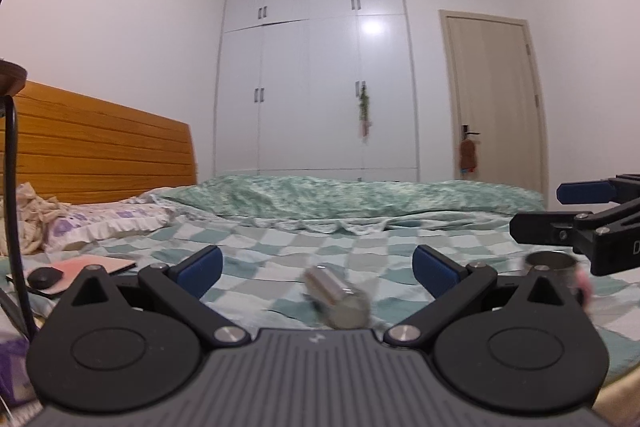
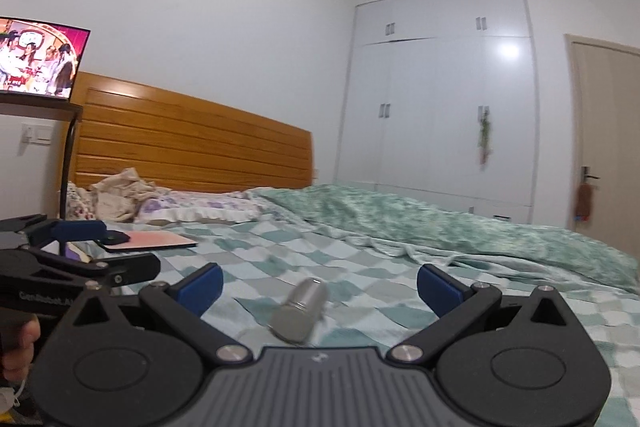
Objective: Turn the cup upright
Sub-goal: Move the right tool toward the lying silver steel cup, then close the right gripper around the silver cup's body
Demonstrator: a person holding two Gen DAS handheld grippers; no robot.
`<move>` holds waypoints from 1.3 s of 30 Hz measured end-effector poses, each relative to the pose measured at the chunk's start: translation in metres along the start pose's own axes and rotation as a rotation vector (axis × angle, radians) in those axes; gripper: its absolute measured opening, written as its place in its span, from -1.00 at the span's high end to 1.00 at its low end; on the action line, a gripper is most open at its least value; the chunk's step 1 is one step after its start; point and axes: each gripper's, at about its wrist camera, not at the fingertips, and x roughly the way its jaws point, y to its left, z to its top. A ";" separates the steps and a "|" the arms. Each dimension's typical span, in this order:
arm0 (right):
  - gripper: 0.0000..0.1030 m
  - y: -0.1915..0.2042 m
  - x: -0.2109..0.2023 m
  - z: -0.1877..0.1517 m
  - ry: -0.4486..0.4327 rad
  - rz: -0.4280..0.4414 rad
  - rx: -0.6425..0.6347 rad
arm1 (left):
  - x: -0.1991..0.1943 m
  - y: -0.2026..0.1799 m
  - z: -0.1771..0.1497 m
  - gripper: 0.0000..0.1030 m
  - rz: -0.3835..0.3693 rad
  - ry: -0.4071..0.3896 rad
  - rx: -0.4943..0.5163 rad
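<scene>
A silver metal cup lies on its side on the checked bedsheet, between and just ahead of my left gripper, which is open and empty. The same cup lies between the spread fingers of my right gripper, also open and empty. A second metal cup stands upright at the right in the left wrist view, partly hidden behind my finger linkage. The right gripper's body shows at the right edge there; the left gripper's body shows at the left in the right wrist view.
A pink pad with a black mouse lies on the bed at the left. A green quilt, pillows and the wooden headboard lie behind. A monitor stands on a side table.
</scene>
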 end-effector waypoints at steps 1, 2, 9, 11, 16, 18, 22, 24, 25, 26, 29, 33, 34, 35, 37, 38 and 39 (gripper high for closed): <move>-1.00 0.004 0.013 0.004 0.004 0.019 0.001 | 0.006 0.007 0.001 -1.00 0.013 0.003 -0.001; -1.00 0.007 0.025 0.007 0.009 0.035 0.002 | 0.012 0.015 0.001 -1.00 0.025 0.009 -0.005; -1.00 0.034 0.118 0.018 0.066 0.122 -0.003 | 0.055 0.066 -0.004 -1.00 0.085 0.062 -0.029; -1.00 0.037 0.143 0.017 0.087 0.135 0.000 | 0.067 0.076 -0.006 -1.00 0.092 0.073 -0.029; -1.00 0.040 0.214 0.009 0.158 0.172 0.034 | 0.104 0.097 -0.015 -1.00 0.115 0.107 -0.021; -1.00 0.039 0.239 0.000 0.187 0.181 0.042 | 0.120 0.102 -0.017 -1.00 0.109 0.133 -0.022; -1.00 0.027 0.278 -0.016 0.243 0.207 0.029 | 0.149 0.104 -0.020 -1.00 0.104 0.164 0.013; -1.00 0.018 0.301 -0.022 0.285 0.224 0.023 | 0.163 0.104 -0.022 -1.00 0.109 0.176 0.032; -1.00 0.014 0.309 -0.025 0.297 0.231 0.015 | 0.169 0.102 -0.024 -1.00 0.112 0.183 0.038; -1.00 0.009 0.320 -0.028 0.318 0.233 0.005 | 0.177 0.102 -0.026 -1.00 0.114 0.194 0.046; -1.00 -0.004 0.355 -0.036 0.416 0.254 -0.006 | 0.198 0.099 -0.031 -1.00 0.101 0.242 0.063; -1.00 -0.018 0.387 -0.047 0.528 0.248 0.019 | 0.218 0.096 -0.037 -1.00 0.072 0.284 0.092; -1.00 -0.023 0.393 -0.050 0.561 0.244 0.050 | 0.222 0.095 -0.038 -1.00 0.062 0.291 0.099; -1.00 -0.026 0.396 -0.053 0.585 0.249 0.077 | 0.225 0.094 -0.038 -1.00 0.051 0.298 0.106; -1.00 -0.029 0.400 -0.059 0.620 0.258 0.113 | 0.233 0.093 -0.039 -1.00 0.031 0.319 0.116; -1.00 -0.028 0.401 -0.061 0.633 0.259 0.117 | 0.237 0.093 -0.041 -1.00 0.017 0.332 0.119; -1.00 -0.026 0.401 -0.060 0.643 0.258 0.120 | 0.240 0.093 -0.042 -1.00 0.009 0.339 0.120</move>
